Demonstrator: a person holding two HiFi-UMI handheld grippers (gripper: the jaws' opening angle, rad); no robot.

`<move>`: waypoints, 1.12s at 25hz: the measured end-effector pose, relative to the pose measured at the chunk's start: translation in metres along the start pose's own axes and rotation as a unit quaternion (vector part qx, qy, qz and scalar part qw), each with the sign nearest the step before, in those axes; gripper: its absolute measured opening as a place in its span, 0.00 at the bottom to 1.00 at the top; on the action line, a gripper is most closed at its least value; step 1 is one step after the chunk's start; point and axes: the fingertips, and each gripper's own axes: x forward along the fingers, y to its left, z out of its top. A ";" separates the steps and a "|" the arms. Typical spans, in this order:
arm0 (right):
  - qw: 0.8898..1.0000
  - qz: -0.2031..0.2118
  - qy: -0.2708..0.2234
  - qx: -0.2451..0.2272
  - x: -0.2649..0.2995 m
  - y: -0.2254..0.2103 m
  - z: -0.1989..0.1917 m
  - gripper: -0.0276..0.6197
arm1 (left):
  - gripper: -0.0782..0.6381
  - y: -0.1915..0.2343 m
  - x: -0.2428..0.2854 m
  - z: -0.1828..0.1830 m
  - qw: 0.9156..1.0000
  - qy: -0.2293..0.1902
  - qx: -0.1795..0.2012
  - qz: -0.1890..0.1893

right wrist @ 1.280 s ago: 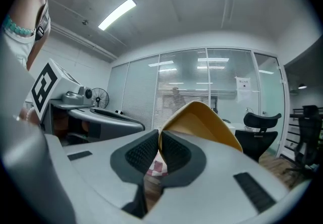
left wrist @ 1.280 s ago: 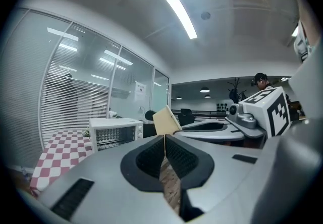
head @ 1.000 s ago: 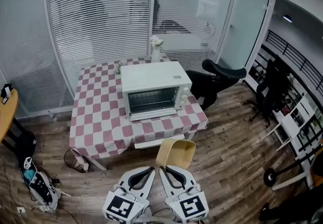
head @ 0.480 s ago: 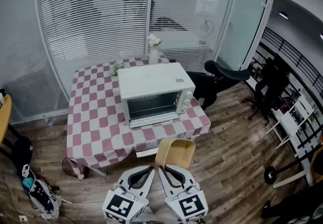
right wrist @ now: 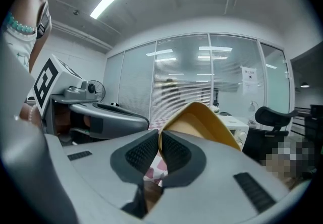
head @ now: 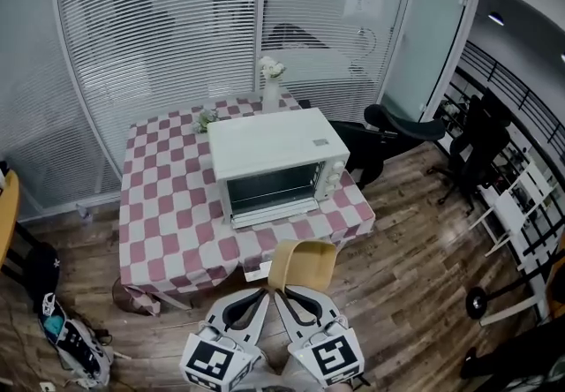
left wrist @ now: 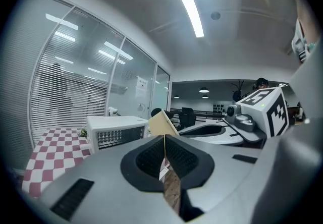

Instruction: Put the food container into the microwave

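Observation:
A white microwave (head: 274,161) with its door closed stands on a pink-and-white checked table (head: 168,222). Nearer to me, above the wooden floor, a tan food container (head: 303,265) is held up and tilted. My left gripper (head: 264,295) and right gripper (head: 281,295) meet at its lower left edge. In the left gripper view the left gripper (left wrist: 164,140) is shut on a thin wall of the container (left wrist: 160,123), with the microwave (left wrist: 116,129) beyond. In the right gripper view the right gripper (right wrist: 159,140) is shut on the container's (right wrist: 202,122) rim.
A white vase of flowers (head: 271,86) stands at the table's far edge, in front of a glass wall with blinds. A black office chair (head: 388,130) sits right of the table. A bag (head: 75,346) lies on the floor at the left, and a white rack (head: 521,214) stands at the right.
The table and microwave have shifted slightly in the head view as the person moved. Both grippers keep the same hold on the container.

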 end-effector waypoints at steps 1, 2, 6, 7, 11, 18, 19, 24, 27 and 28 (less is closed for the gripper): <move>1.000 0.003 0.000 -0.001 0.003 -0.003 0.000 0.07 | 0.13 0.003 0.003 0.000 1.000 0.000 -0.001 0.003; 1.000 0.006 0.000 -0.002 0.006 -0.007 -0.001 0.07 | 0.13 0.005 0.007 0.000 1.000 0.000 -0.002 0.006; 1.000 0.020 -0.002 -0.001 0.019 -0.031 -0.002 0.07 | 0.13 0.016 0.031 0.003 1.000 0.003 -0.005 0.022; 1.000 0.024 -0.003 -0.001 0.022 -0.039 -0.001 0.07 | 0.13 0.019 0.039 0.005 1.000 -0.001 -0.006 0.029; 0.999 0.039 -0.011 -0.002 0.035 -0.072 0.003 0.07 | 0.13 0.031 0.071 0.019 0.998 -0.014 -0.003 0.056; 0.998 0.065 -0.018 -0.009 0.050 -0.123 0.008 0.07 | 0.13 0.034 0.122 0.034 0.997 -0.017 0.000 0.074; 0.997 0.069 -0.018 -0.009 0.051 -0.129 0.008 0.07 | 0.13 0.034 0.128 0.035 0.997 -0.015 0.000 0.077; 0.996 0.088 -0.017 -0.008 0.058 -0.153 0.005 0.07 | 0.13 0.038 0.155 0.040 0.995 -0.007 -0.003 0.096; 0.995 0.102 -0.015 -0.009 0.062 -0.166 0.002 0.07 | 0.13 0.040 0.167 0.039 0.994 -0.008 -0.005 0.110; 0.994 0.109 -0.014 -0.012 0.063 -0.169 0.001 0.07 | 0.13 0.041 0.170 0.040 0.993 -0.008 -0.006 0.117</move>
